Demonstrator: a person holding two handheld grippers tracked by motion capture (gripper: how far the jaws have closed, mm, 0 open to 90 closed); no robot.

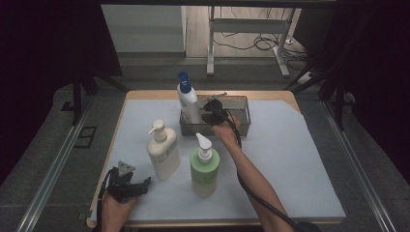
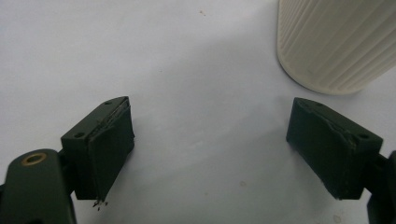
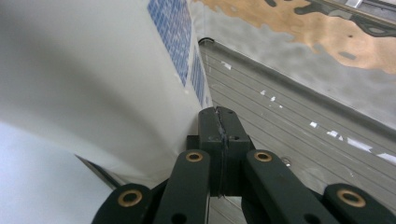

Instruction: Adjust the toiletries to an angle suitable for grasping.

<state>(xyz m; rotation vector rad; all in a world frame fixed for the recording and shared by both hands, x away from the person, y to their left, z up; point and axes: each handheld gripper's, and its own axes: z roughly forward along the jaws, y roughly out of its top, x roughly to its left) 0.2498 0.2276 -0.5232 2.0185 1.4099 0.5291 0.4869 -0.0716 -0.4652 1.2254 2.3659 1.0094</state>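
Left gripper (image 1: 126, 183), near table edge: jaws wide apart over the pale matte mat (image 2: 187, 70), holding nothing; a ribbed cream pump bottle (image 2: 336, 42) stands just beyond, its top cut off in the left gripper view. Green pump bottle (image 1: 205, 169) beside it. Farther off, the right gripper (image 3: 218, 122): jaws pressed together, gripping nothing, against the smooth white, blue-capped bottle (image 1: 187, 99) standing upright in the grey metal tray (image 1: 241, 126), whose label print is blurred.

high view: above, facing forward-down, far | left tool view: close over pale blue desk (image 2: 187, 70) | right tool view: close inside grey metal tray (image 3: 299, 121), shared with high view (image 1: 241, 126)
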